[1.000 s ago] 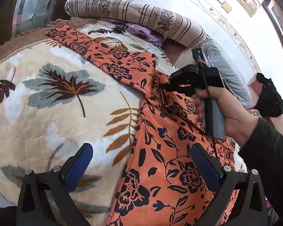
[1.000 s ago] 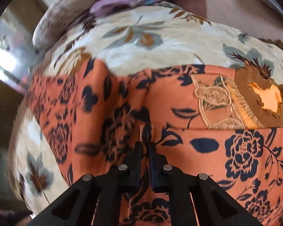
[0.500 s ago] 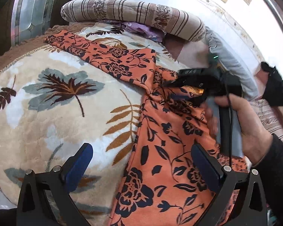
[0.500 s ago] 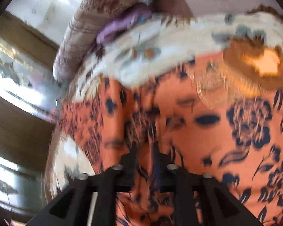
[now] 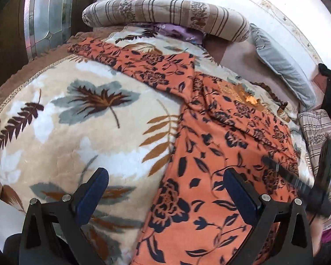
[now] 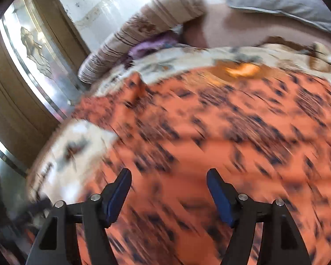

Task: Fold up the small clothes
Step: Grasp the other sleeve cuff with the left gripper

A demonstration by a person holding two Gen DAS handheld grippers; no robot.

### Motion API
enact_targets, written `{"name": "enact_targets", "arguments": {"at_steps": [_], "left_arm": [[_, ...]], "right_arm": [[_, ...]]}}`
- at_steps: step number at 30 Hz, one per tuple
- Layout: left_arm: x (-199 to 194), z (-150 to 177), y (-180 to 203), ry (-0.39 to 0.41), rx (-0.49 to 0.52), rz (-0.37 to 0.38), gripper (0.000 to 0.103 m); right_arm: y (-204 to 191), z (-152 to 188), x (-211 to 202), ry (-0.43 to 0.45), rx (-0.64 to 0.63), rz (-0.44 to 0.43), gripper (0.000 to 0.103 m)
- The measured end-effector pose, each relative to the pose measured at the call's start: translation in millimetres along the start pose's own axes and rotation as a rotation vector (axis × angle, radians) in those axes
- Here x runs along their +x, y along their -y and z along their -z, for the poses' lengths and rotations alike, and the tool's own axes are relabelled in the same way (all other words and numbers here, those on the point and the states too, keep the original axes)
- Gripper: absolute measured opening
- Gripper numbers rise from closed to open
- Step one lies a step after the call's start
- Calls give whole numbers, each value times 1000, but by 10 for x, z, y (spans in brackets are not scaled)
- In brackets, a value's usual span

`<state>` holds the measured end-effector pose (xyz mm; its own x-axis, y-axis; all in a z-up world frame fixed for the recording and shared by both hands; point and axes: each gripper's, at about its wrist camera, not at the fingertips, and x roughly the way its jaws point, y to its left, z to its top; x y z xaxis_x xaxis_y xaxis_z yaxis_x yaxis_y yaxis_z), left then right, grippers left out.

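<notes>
The orange floral garment lies spread on the bed, on top of a cream blanket with leaf print. Its body runs from the near edge of the left wrist view up toward the embroidered neckline. One long sleeve stretches away to the upper left, toward the striped bolster at the head of the bed. So the long axis of the sleeve goes slanting away from both hands, and it is the part that sticks out of the body.

The left hand-held gripper stands wide open with nothing between its blue pads. Its left finger is over the blanket and its right finger over the garment, so the left side edge of the cloth lies just between them (a good place for a grasp, I think).

The right hand-held gripper has just been opening. It now stands open over the orange cloth, and no cloth is between its pads. Its view is strongly blurred. In the left wrist view it shows only as a dark blurred shape at the right border, over the right side of the garment.

For the outstretched sleeve the left hand seems nearer, because the sleeve lies up and left of it. The right hand is on the opposite side of the body.
</notes>
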<state>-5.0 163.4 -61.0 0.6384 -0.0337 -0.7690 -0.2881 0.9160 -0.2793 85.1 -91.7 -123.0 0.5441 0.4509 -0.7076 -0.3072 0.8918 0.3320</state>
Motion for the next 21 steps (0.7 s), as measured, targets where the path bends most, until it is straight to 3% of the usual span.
{"name": "enact_targets", "arguments": {"at_steps": [6, 10, 15, 21], "left_arm": [[-51, -279, -47, 2, -32, 39, 103], [26, -518, -352, 7, -131, 39, 103], [315, -887, -873, -21, -289, 36, 103], [596, -1561, -1313, 25, -393, 67, 103]], "right_arm": [[267, -18, -325, 101, -27, 105, 74], [383, -87, -285, 145, -50, 221, 74], [645, 82, 19, 39, 3, 288, 75], [644, 63, 54, 47, -7, 289, 82]]}}
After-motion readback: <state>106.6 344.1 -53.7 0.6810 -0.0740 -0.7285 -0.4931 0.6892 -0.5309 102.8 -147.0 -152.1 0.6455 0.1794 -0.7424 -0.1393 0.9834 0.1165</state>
